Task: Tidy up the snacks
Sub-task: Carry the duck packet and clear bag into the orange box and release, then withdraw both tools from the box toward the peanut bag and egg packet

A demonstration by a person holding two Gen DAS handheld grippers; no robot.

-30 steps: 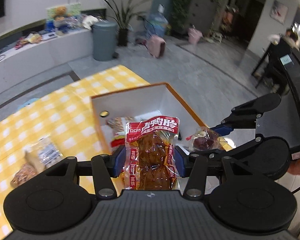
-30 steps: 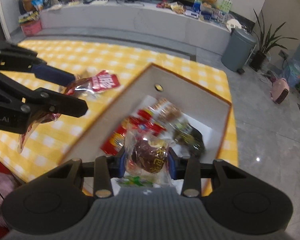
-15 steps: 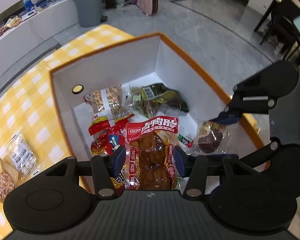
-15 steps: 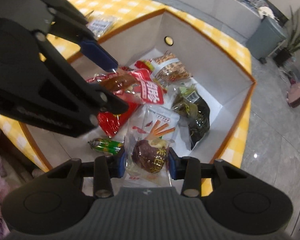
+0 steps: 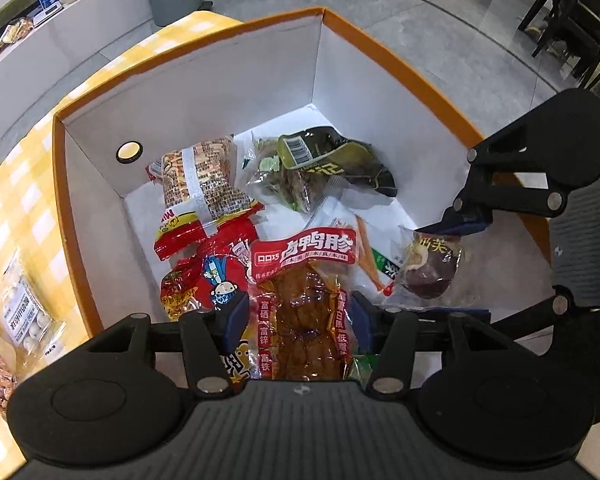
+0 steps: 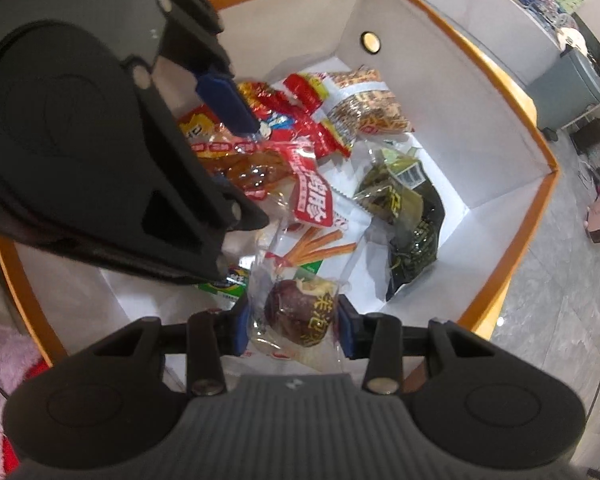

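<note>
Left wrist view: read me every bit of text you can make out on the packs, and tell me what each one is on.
"卤鸭胗": red header of the duck gizzard pack in the left gripper.
"口口巧": white brand mark, same header.
"富硒", "富锌", "富铁": its left side strip.
Date snack in the right gripper: gold characters, too blurred.
Barcode on the dark green pack: digits too small.

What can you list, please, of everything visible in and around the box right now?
Box: one, white inside with orange rim, on yellow checked cloth.
Duck snack packet: one, red and brown, held over the box.
Bun packet: one, clear with a dark bun, held over the box.
Snack packets in box: several, red, green, white.
Packets outside box: two, clear, on the cloth.
Left gripper: shut on duck snack packet.
Right gripper: shut on bun packet.
</note>
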